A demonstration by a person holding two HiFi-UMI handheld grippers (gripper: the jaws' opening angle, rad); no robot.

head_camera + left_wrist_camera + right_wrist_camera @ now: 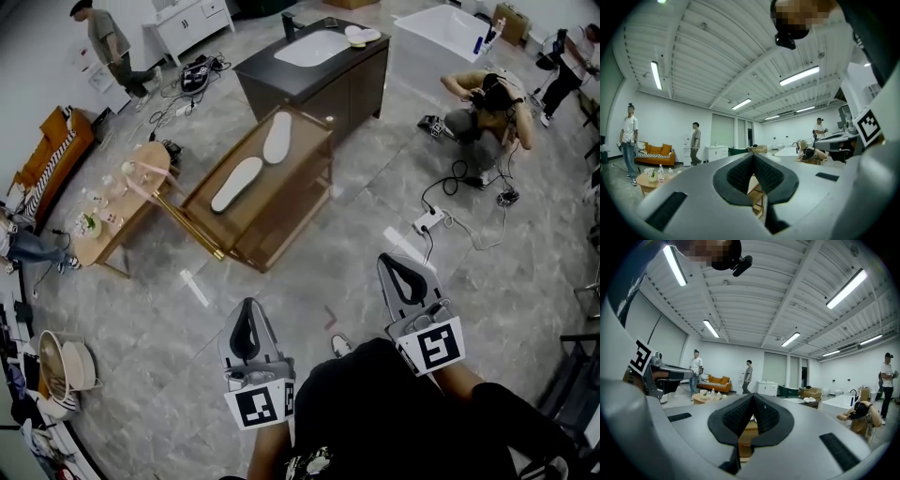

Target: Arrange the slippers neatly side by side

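The work looks not yet begun; the near slipper (236, 184) and far slipper (277, 138) lie staggered, roughly end to end, on the wooden tabletop (302, 159); the left tool (246, 314) and right tool (398, 269) hang by the person's body, jaws together, empty, well apart from them; next comes approaching and opening one tool over a slipper

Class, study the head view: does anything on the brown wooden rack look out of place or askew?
Yes. On the brown wooden rack, the nearer flat white slipper and the farther flat white slipper lie end to end, not side by side.
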